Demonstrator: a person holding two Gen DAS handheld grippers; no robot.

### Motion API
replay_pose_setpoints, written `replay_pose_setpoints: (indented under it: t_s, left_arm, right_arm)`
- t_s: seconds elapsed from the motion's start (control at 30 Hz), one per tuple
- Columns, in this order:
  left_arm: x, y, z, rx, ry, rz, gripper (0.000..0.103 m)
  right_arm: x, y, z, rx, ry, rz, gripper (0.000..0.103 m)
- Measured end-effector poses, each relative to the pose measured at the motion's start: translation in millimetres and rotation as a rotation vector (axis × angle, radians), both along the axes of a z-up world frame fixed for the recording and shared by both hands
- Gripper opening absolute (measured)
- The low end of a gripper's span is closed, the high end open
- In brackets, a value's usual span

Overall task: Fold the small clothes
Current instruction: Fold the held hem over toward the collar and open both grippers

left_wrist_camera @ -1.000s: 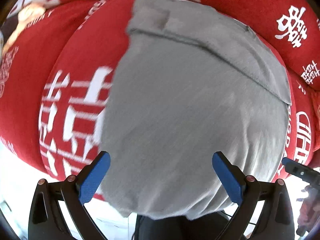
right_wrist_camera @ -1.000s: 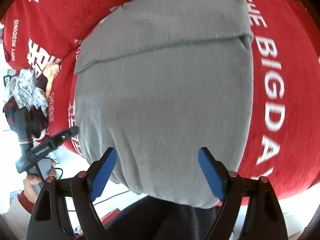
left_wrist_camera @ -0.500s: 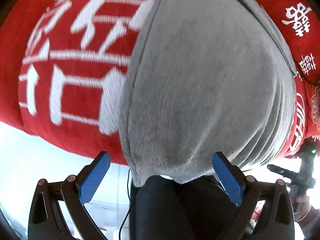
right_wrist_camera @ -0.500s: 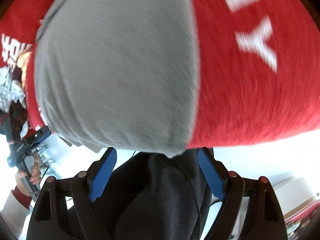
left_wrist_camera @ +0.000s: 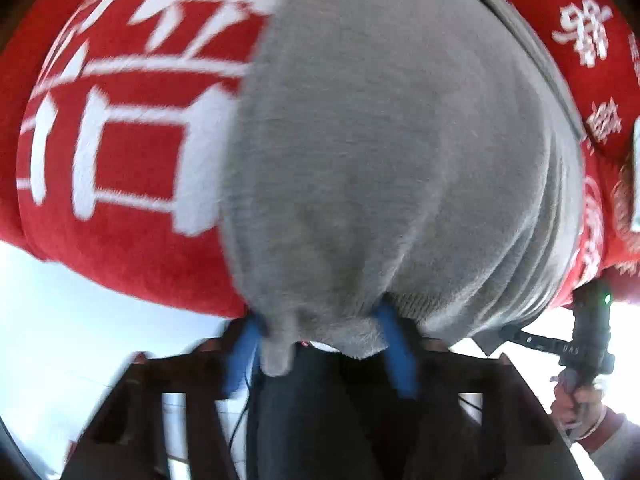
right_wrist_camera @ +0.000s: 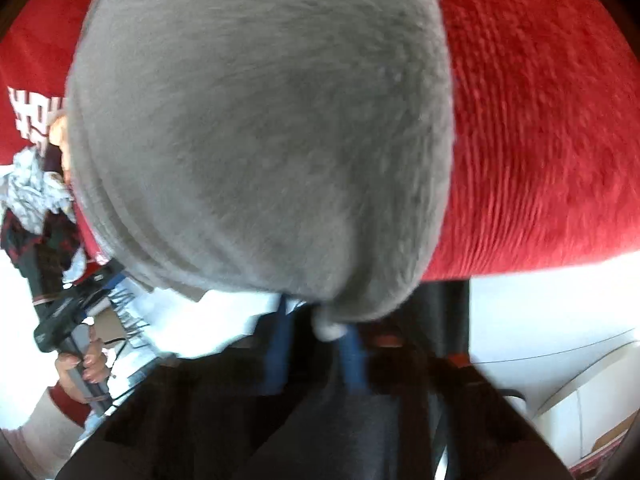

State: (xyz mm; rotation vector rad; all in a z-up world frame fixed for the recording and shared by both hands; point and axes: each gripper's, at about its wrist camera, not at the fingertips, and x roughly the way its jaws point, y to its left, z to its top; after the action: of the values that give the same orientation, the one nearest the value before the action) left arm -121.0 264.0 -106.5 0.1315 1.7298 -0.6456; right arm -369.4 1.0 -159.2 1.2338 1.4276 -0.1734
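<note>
With both sets of jaws pinched on the near hem of the gray garment (left_wrist_camera: 380, 160), spread over a red cloth (left_wrist_camera: 120, 160), I judge the fold is starting; next I lift and carry the hem forward evenly.

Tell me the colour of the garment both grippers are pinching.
Plain grey garment, clearest in the left wrist view.

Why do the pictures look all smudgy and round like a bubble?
Left wrist view: the fisheye lens bulges the grey garment and red cloth, whose white lettering is smeared by motion; the left gripper is blurred too. Right wrist view: the right gripper is blurred, and the lower right is washed out by glare.
</note>
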Motion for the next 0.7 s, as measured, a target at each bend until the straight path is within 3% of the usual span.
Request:
replay_pose_setpoints:
  t_s: [0.03, 0.27, 0.4, 0.53, 0.7]
  left_arm:
    - [3, 6, 0, -0.036, 0.042, 0.019, 0.010]
    - [15, -5, 42, -0.166, 0.047, -0.003, 0.010]
    - [44, -20, 79, -0.265, 0.001, 0.026, 0.010]
    - [91, -41, 112, -0.343, -0.081, 0.053, 0.010]
    - [134, -85, 120, -0.357, -0.145, 0.061, 0.010]
  right_arm:
    - [-2, 0, 7, 0.011, -0.025, -0.018, 0.008]
    - [11, -18, 71, 0.067, -0.216, -0.107, 0.007]
    - [28, -63, 110, 0.049, -0.342, -0.207, 0.007]
    - [57, -100, 130, 0.041, -0.439, -0.280, 0.007]
    - [92, -154, 139, 0.019, -0.486, -0.358, 0.007]
